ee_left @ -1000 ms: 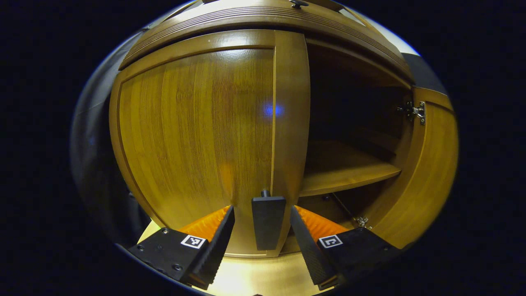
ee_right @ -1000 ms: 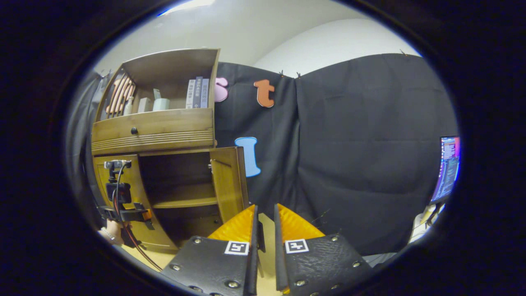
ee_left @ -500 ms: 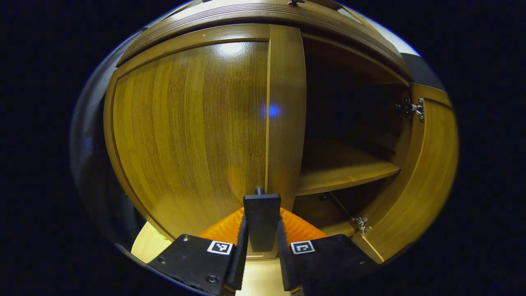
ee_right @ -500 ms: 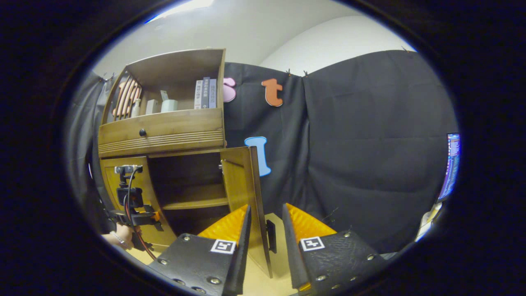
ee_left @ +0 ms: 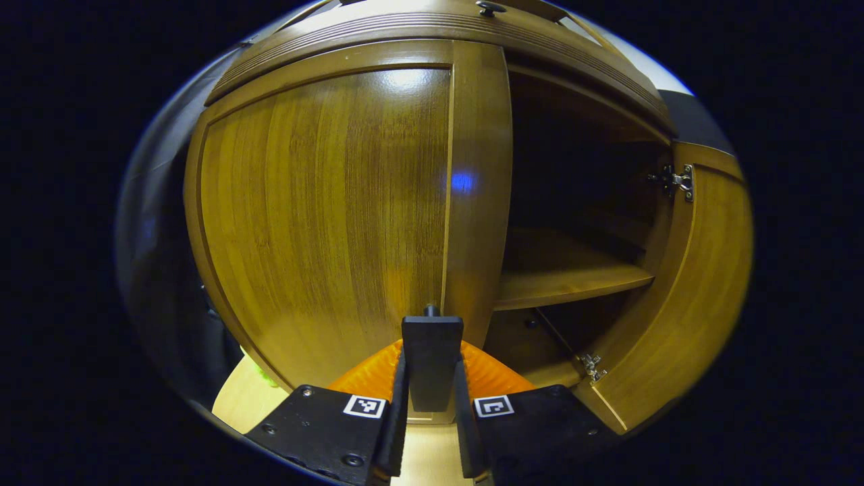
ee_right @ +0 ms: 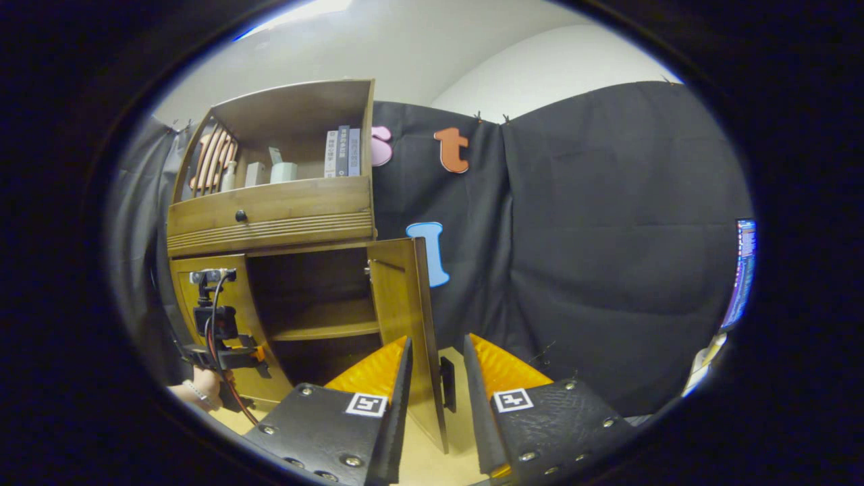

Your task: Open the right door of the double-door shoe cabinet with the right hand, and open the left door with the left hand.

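**One door open, the other gripped and ready**

The right door (ee_right: 398, 317) stands swung out from the cabinet (ee_right: 270, 216), its edge and dark handle (ee_right: 447, 383) sitting in the gap between the right gripper (ee_right: 435, 398)'s fingers. Those fingers are narrowly apart, and neither looks to be pressing on the door or handle, so I read this one as let go; that half of the job looks done. In the left gripper view the same door (ee_left: 688, 290) hangs wide at the right, hinges (ee_left: 675, 181) showing, with the inner shelf (ee_left: 567, 273) bare.

Over to the left gripper (ee_left: 432, 398): its fingers are clamped on the flat dark handle (ee_left: 432, 361) of the left door (ee_left: 324, 216), one pressing each side. That door lies flush with the frame, no gap at its edge that I can make out. So the grip is made, and what's left, by my judgement, is the pull outward around the hinge side.

Hard to tell: the left door's hinges are out of sight, and the lower compartment is deep in shadow. In the right gripper view the left gripper (ee_right: 233, 358) and the hand (ee_right: 202, 395) holding it are small, near the picture's curved edge.
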The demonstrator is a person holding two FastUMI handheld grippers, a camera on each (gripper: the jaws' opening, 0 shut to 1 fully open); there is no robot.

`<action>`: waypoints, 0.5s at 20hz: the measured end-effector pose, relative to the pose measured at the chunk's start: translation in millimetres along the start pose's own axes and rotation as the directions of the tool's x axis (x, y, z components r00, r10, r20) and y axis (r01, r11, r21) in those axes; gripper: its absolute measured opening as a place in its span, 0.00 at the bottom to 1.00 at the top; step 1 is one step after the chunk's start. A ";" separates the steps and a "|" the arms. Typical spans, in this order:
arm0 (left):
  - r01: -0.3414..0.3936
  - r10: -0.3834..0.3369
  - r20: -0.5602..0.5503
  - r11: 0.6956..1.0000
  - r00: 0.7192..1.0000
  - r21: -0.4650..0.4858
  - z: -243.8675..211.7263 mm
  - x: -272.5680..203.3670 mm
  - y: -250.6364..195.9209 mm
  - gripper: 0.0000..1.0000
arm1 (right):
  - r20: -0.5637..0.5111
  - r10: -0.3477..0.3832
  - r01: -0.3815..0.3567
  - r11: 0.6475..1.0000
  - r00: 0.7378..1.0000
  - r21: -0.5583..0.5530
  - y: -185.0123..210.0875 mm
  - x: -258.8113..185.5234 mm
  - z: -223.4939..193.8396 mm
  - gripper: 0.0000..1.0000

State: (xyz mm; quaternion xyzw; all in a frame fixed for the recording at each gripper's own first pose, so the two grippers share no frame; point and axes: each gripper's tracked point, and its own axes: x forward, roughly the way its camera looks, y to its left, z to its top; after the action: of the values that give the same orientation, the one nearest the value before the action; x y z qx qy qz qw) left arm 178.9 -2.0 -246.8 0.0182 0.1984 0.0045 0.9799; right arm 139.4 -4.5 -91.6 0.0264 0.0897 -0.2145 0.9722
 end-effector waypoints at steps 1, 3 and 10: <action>0.002 -0.002 0.002 1.000 1.000 0.000 -0.4 -2.4 0.2 0.34 | -0.003 0.011 -0.011 1.000 1.000 0.000 2.8 0.6 -1.5 0.43; 0.005 -0.005 0.003 1.000 1.000 -0.003 -3.4 -10.7 0.5 0.34 | -0.008 0.038 -0.038 0.999 0.999 -0.003 10.1 0.5 -2.2 0.43; 0.001 -0.001 0.008 1.000 1.000 -0.020 -11.6 -46.8 10.0 0.34 | -0.032 0.151 -0.151 0.988 0.988 -0.021 42.4 1.4 -7.6 0.43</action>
State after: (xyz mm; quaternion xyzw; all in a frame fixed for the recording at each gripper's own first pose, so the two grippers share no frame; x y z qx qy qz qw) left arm 131.2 7.7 -238.9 0.0082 0.1944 0.0061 0.9809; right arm 157.2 34.1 -98.8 0.0250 0.1048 -0.1388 0.9844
